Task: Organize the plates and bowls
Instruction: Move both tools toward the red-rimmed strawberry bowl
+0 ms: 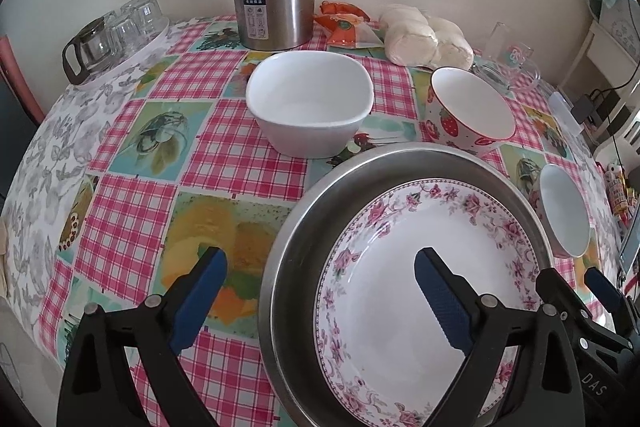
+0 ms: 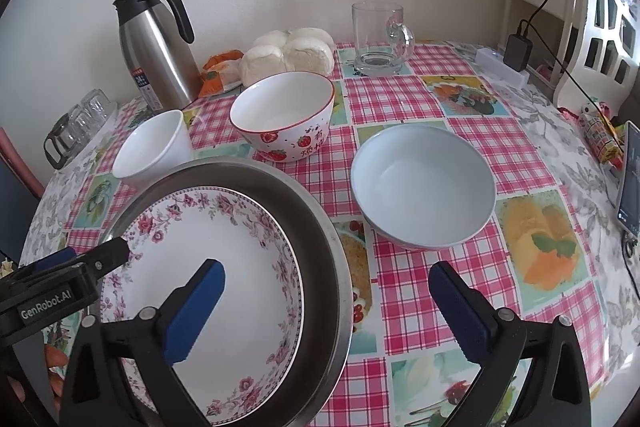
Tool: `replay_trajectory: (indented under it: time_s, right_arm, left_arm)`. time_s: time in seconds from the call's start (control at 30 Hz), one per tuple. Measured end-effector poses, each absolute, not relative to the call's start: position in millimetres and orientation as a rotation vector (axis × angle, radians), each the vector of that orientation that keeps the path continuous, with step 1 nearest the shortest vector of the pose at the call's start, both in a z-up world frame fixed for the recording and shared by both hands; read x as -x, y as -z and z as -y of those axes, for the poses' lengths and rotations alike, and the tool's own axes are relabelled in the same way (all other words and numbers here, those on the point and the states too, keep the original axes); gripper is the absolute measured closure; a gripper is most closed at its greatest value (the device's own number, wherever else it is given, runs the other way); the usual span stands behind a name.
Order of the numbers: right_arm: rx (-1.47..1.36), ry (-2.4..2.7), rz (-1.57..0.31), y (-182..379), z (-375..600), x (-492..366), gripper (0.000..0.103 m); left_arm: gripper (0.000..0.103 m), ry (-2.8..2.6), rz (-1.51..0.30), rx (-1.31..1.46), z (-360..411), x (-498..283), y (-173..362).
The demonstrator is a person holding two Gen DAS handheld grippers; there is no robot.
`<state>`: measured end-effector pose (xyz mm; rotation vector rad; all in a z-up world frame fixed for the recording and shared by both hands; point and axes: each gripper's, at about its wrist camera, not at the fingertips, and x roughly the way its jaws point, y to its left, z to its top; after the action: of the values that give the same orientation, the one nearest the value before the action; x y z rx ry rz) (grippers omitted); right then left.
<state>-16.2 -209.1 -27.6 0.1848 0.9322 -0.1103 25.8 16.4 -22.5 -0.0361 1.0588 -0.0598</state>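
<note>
while both grippers stand spread wide with nothing between their pads, the left gripper (image 1: 320, 291) straddles the metal tray (image 1: 304, 223) rim at nine o'clock of the floral plate (image 1: 400, 291) resting inside it; the right gripper (image 2: 326, 291) straddles it at three o'clock, the pale bowl (image 2: 424, 187) at its one o'clock.
</note>
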Motion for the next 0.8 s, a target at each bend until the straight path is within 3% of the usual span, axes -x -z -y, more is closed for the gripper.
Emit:
replay_trajectory:
  time_s: [0.43, 0.8]
  right_arm:
    - [-0.169, 0.088, -0.924, 27, 205, 16, 0.000]
    - [-0.241, 0.165, -0.853, 14, 219, 7, 0.000]
  left_arm:
    - [0.008, 0.045, -1.044, 0.043, -16, -25, 22]
    - [0.008, 0.011, -0.920, 0.093, -9, -34, 3]
